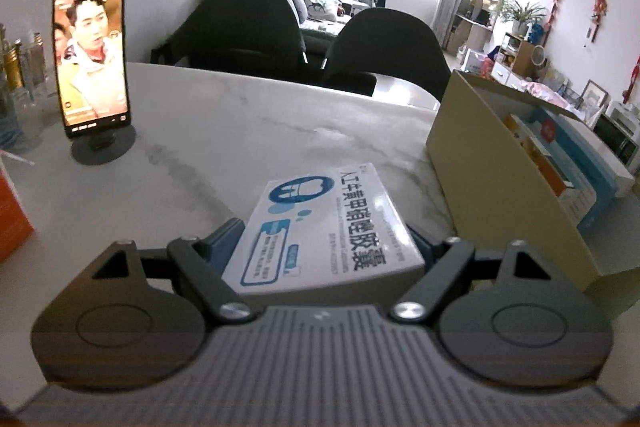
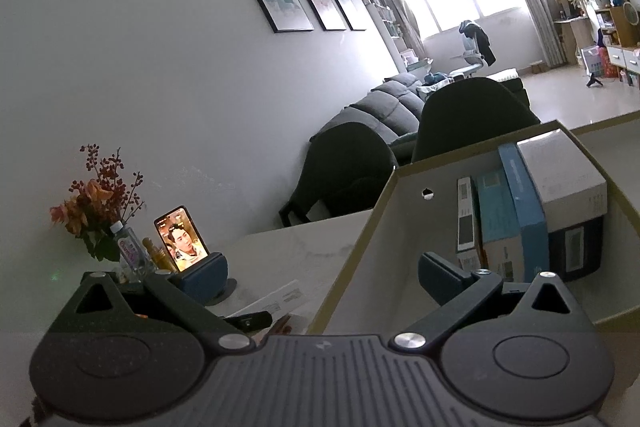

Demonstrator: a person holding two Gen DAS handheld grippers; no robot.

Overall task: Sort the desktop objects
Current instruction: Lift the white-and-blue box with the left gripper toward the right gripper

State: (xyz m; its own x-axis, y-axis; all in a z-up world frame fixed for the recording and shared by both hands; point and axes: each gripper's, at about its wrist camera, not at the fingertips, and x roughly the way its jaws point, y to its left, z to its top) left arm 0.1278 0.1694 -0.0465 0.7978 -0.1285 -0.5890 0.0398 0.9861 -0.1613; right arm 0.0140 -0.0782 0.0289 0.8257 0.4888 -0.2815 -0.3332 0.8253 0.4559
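Clamped between the blue pads of the left claw (image 1: pixel 326 247) is a white and blue medicine box (image 1: pixel 320 227), printed face up, its far end reaching out over the marbled white bench (image 1: pixel 240 123). The jaws stand wide, one pad pressed against each long side of the box. To its right, just beside it, stands an open cardboard box (image 1: pixel 500 179) holding several upright packets in blue, white and orange. At the left edge of the left wrist view sits an orange carton (image 1: pixel 12 215), and farther back a phone (image 1: pixel 93 47) with a lit screen stands upright on a round dark stand. Two dark chairs (image 1: pixel 384 47) face the far edge of the bench, with a grey sofa behind them.

The right claw (image 2: pixel 320 273) is spread with nothing between its pads; its right pad hangs inside the cardboard box (image 2: pixel 360 251) and its left pad outside, so the near wall runs between them. Inside, a blue packet (image 2: pixel 524 207) stands among white, teal and dark ones. Beyond, by the wall, a water bottle (image 2: pixel 130 247) and a vase of red and orange flowers (image 2: pixel 96 195) stand beside the phone (image 2: pixel 180 239).
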